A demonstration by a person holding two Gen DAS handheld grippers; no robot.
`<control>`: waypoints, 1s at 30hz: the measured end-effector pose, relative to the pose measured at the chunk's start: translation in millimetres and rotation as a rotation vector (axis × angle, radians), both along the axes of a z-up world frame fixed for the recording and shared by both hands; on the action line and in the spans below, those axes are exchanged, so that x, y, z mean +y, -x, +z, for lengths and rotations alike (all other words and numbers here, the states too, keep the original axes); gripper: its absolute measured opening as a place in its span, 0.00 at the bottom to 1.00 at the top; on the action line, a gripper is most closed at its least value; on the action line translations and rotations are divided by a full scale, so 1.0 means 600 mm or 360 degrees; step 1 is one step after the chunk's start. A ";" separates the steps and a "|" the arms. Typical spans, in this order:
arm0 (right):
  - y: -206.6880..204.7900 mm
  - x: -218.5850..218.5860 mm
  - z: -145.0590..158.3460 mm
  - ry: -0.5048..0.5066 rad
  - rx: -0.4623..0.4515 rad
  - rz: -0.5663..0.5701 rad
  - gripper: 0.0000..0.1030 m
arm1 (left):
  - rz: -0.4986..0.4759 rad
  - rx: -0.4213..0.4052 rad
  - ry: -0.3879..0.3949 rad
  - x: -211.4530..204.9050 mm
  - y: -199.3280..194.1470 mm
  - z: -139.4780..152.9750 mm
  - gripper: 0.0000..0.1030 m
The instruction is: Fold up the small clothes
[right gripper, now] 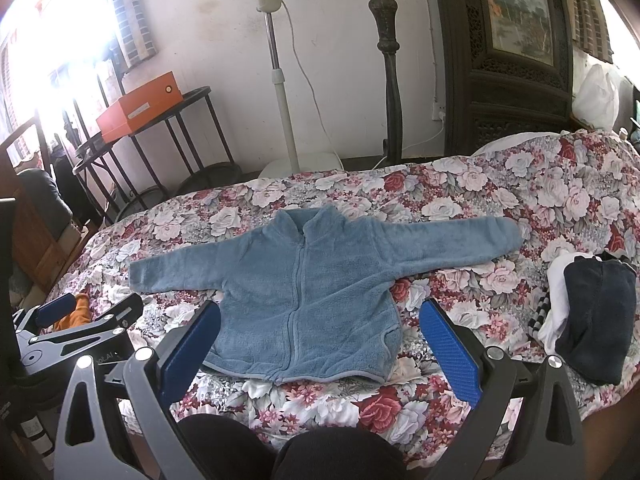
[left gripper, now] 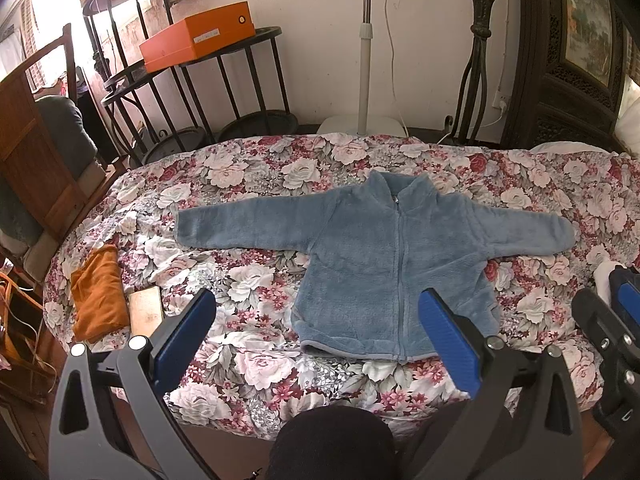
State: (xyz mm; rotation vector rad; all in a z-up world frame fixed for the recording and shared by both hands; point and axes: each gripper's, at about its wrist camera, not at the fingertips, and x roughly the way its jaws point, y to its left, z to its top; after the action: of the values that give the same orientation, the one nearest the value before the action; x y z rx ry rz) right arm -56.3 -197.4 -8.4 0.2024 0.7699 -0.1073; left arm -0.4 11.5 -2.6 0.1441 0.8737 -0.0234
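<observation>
Small blue fleece zip jacket lies flat on the floral bedspread, sleeves stretched left-right.

Left gripper and right gripper hover near its hem, jaws spread, holding nothing; right is more centred.

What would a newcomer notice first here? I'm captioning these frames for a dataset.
A blue fleece jacket lies spread flat, sleeves out, zipped, in the middle of a rose-patterned bedspread. An orange box sits on a black side table behind, and both grippers hover open near the jacket's hem.
</observation>
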 end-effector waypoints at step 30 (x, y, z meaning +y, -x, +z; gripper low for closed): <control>-0.126 -0.258 -0.268 -0.0541 0.0204 -0.0355 0.96 | 0.0055 0.0664 -0.0137 -0.152 -0.237 -0.349 0.96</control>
State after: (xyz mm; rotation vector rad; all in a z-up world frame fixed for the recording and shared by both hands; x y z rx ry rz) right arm 19.4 -352.0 -169.3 0.6097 0.8895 -0.2019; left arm 141.5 -79.6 -211.8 0.2092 1.2942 0.0173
